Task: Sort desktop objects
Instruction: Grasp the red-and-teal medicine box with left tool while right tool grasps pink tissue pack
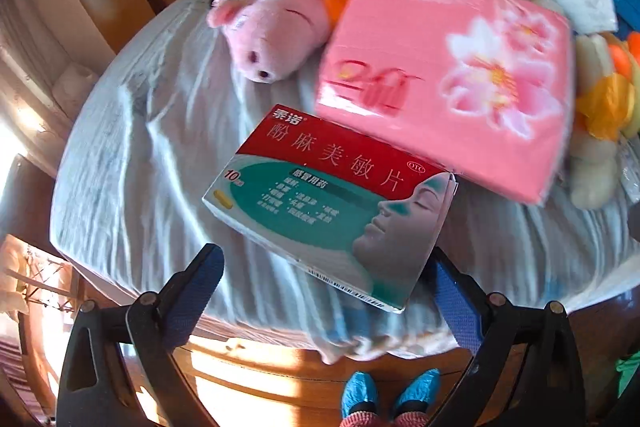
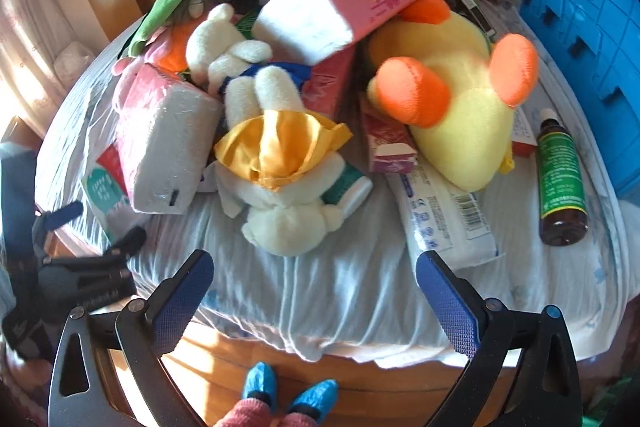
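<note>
Medicine box [image 1: 332,203], red and teal with a face printed on it, lies flat on the pale wrinkled cloth [image 1: 132,163] in the left wrist view, its near corner reaching between the blue pads of the left gripper [image 1: 328,291]; that claw stands wide apart and grips nothing, and whether the right pad touches the box edge I cannot tell. Just beyond the box a pink tissue pack [image 1: 444,83] with a flower print overlaps its far edge, and a pink plush pig [image 1: 272,35] lies to the far left of the pack. In the right wrist view the right gripper [image 2: 314,287] hangs wide open and empty over the near edge of the cloth. A white plush rabbit [image 2: 280,187] in yellow fabric lies just beyond it, a yellow plush duck [image 2: 460,107] to the right, a green-labelled brown bottle [image 2: 560,183] farther right beside a blue crate [image 2: 580,27].
</note>
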Demonstrator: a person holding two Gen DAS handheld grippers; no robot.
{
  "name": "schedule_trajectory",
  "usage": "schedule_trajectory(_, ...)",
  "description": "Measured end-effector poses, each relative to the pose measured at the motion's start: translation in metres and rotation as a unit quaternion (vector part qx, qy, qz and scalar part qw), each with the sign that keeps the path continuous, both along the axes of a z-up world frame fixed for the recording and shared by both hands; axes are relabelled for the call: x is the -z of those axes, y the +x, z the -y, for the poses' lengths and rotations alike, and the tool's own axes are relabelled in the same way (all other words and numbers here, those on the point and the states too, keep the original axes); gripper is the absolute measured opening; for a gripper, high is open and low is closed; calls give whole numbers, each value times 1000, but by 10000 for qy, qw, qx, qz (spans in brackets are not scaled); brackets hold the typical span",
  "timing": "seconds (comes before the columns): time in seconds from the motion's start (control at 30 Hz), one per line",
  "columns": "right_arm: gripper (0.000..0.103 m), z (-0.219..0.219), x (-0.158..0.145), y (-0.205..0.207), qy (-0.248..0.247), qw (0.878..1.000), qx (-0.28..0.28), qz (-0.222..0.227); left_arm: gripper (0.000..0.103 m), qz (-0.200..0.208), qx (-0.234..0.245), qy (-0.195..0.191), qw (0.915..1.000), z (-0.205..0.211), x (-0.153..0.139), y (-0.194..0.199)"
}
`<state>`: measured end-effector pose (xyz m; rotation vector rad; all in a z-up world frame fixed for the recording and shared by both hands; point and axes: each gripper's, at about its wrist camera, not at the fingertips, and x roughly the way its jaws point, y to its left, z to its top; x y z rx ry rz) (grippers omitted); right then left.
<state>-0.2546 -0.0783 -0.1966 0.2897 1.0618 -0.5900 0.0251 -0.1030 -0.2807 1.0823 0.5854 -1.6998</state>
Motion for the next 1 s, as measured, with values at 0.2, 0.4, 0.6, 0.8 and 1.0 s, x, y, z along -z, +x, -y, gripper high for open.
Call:
schedule_trajectory(0.2, 103, -23, -16, 33, -318, 9983, -393, 283, 100, -56, -844, -41, 9964, 56, -3, 43)
schedule_trajectory(0.4, 103, -44, -23, 69, -422, 9946, -843, 425, 99, -1206, -1124, 432, 9854, 39, -25, 63)
schedule_trajectory(0.6, 103, -60, -4, 85, -224, 9946, -976, 255, 96, -483, -1116, 418, 9917, 60, -9, 55)
schedule_trajectory(0.8, 103, -71, 18, 96, -120, 9964, -841, -11, 92, -281, -1249, 380, 9910, 57, 3, 99)
schedule_trajectory(1.0, 103, -87, 38, 121, 195, 9992, -351, 38, 92, 414, -1225, 189, 9914, 78, -2, 146)
